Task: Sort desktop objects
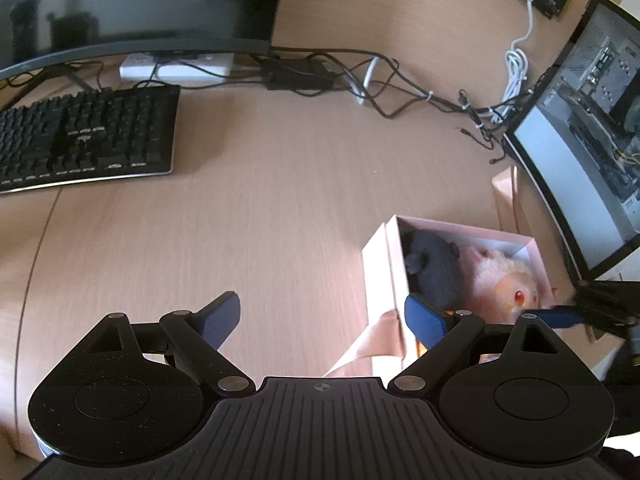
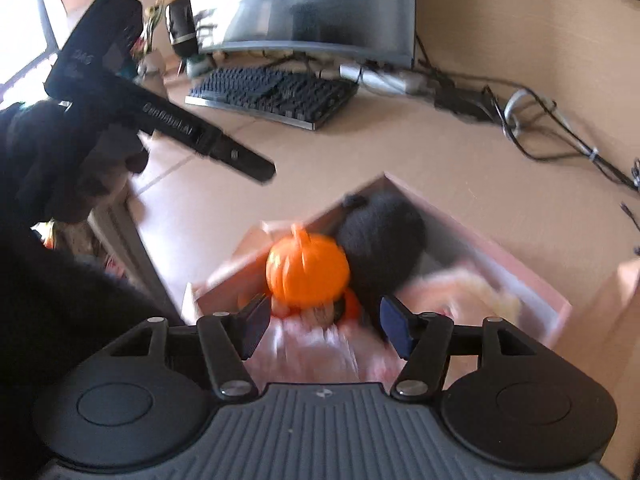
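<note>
Inside the open pale pink cardboard box [image 2: 480,248] on the table [image 1: 280,200]: a round orange plastic pumpkin [image 2: 307,270] at the near corner, a dark grey furry plush toy [image 2: 380,236] beside it toward the far corner, and a cream-pink plush animal with a red eye [image 1: 508,280] along the other side. Judged well along: three things gathered in the box, and no loose small object visible on the bare wood in either view. Just above the box, the right claw [image 2: 324,330], blue pads wide apart, gripping nothing, with the pumpkin just beyond the gap. Off to the side over bare table, the left claw [image 1: 324,320], likewise spread wide and empty. Farther out, a black keyboard [image 1: 84,136], a curved dark monitor [image 1: 132,4], a tangle of black and white cables [image 1: 400,88] and a glass-sided computer case [image 1: 580,132]. Nothing blocking the box; blur in the right wrist view hides finer detail.
</note>
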The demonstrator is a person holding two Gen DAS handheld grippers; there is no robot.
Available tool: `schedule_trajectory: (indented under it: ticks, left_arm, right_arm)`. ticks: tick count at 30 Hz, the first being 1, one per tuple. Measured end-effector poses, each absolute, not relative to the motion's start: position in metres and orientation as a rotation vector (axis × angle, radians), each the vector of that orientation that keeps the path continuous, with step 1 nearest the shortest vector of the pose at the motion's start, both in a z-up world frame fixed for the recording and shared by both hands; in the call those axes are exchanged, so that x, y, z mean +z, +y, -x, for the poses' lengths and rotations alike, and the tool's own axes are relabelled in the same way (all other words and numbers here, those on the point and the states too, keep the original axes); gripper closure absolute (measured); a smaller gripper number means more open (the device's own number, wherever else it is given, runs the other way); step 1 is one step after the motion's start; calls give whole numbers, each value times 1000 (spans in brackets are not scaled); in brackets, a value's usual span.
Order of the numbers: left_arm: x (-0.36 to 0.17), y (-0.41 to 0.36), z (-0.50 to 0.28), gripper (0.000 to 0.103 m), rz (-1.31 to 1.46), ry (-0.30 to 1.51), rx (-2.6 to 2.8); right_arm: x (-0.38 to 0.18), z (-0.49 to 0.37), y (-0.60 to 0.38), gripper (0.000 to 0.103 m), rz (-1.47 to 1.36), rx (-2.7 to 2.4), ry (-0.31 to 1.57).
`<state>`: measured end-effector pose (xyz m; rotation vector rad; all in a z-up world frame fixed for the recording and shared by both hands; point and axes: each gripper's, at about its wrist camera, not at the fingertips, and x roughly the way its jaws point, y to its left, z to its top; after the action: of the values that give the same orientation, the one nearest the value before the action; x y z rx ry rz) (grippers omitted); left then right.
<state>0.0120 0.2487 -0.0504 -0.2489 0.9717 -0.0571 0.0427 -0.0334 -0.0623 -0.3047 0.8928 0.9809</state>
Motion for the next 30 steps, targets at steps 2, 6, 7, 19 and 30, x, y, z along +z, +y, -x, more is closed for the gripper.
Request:
schedule_trajectory:
  ticks: [2, 6, 7, 19, 30]
  left_arm:
    - [-53, 250, -13, 15, 254, 977, -52]
    - [-52, 243, -16, 25, 260, 969, -68]
    - [-51, 240, -17, 28, 254, 963, -81]
    - [-57, 210, -13, 26, 166, 995, -135]
    - [-57, 190, -18, 22, 115, 1001, -178]
  right_arm:
    - [-64, -44, -40, 44, 271, 982, 968]
    - [-79, -48, -32, 69, 169, 1012, 1101]
    - [-83, -48, -29, 70, 152, 1026, 1130]
    - [-60, -68, -52, 50, 59, 953, 1068]
    - [-70, -81, -127, 34, -3, 492, 1038]
